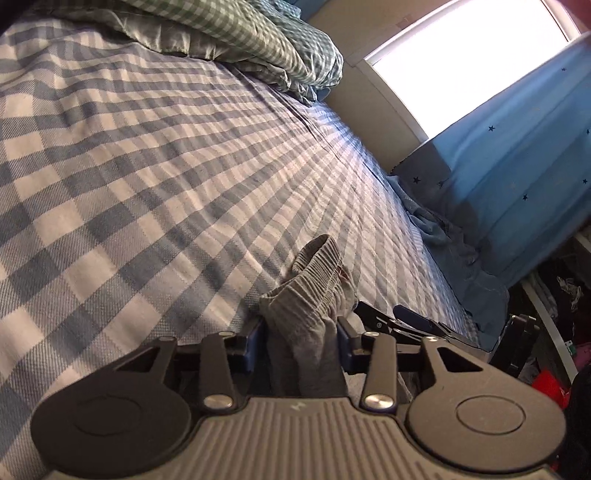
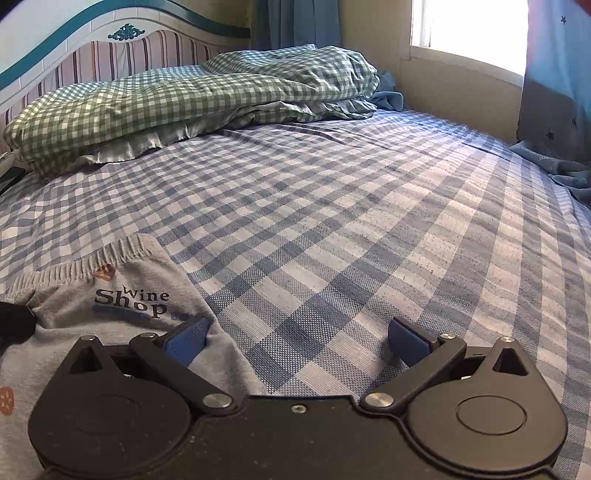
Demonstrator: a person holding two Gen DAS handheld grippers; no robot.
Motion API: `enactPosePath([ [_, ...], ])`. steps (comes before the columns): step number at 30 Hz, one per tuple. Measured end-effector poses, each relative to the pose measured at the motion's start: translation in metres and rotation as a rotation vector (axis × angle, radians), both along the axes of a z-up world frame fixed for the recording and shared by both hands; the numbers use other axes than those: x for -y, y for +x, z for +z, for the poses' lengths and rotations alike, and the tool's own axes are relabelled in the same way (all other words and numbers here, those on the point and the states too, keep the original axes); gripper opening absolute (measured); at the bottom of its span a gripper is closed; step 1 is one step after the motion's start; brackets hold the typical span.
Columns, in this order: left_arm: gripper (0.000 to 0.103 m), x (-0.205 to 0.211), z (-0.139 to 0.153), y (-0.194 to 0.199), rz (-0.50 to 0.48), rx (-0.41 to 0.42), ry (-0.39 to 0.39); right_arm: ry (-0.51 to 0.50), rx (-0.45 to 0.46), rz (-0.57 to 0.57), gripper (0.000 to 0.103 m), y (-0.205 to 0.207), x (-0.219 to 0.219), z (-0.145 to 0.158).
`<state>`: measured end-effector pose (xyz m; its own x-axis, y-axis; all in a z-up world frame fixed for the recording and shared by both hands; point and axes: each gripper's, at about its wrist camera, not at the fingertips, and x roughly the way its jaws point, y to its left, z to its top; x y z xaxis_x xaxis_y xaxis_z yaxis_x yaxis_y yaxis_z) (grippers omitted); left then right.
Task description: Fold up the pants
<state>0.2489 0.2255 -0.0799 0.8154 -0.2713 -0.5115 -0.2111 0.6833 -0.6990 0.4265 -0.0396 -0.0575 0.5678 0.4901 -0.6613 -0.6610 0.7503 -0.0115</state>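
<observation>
Left gripper [image 1: 301, 345] is clamping the grey pants [image 1: 314, 291]: jaws narrow, pinching a bunched section near the ribbed waistband, which is sticking up past the blue pads [image 1: 343, 341]. In the left wrist view the gathered fabric is standing between the pads, raised over the bed [image 1: 147, 166]. The other gripper's open fingers are showing just beyond the bunch, to its right.

Right gripper [image 2: 297, 341] is hovering low over the bed, jaws spread wide, holding nothing. Its left pad [image 2: 186, 341] is sitting over the pants' edge; whether it is touching the cloth I cannot tell. Its right pad is over the bare checked sheet [image 2: 332, 221].

In the right wrist view the pants [image 2: 110, 306] are lying at the lower left on the sheet, waistband pointing up-left, "Wine Shop" print facing up, small orange motifs on the cloth. A dark shape at the far left edge is overlapping the fabric; too cropped to identify.

A green checked duvet [image 2: 184, 99] is lying crumpled toward the headboard [image 2: 110, 48]. A window [image 2: 469, 33] is glowing bright beyond the bed, with a blue star curtain [image 1: 517, 166] hanging beside it. Blue cloth [image 1: 443, 229] is bunching along the bed's far edge.
</observation>
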Motion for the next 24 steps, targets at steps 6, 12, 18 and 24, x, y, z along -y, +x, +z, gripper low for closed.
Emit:
enactPosePath([
  [6, 0.083, 0.005, 0.007, 0.022, -0.133, 0.044, 0.084, 0.0, 0.0, -0.001, 0.102, 0.0, 0.0, 0.0],
  [12, 0.065, 0.031, 0.011, 0.007, -0.162, 0.06, 0.298, 0.001, 0.0, -0.001, 0.102, 0.0, 0.0, 0.0],
  [18, 0.039, -0.002, -0.003, -0.004, -0.075, 0.069, 0.083, -0.003, -0.002, -0.002, 0.102, 0.0, 0.0, 0.0],
  [24, 0.031, 0.0, -0.005, -0.004, -0.059, 0.079, 0.112, 0.006, 0.098, -0.11, 0.101, -0.032, 0.023, 0.054],
])
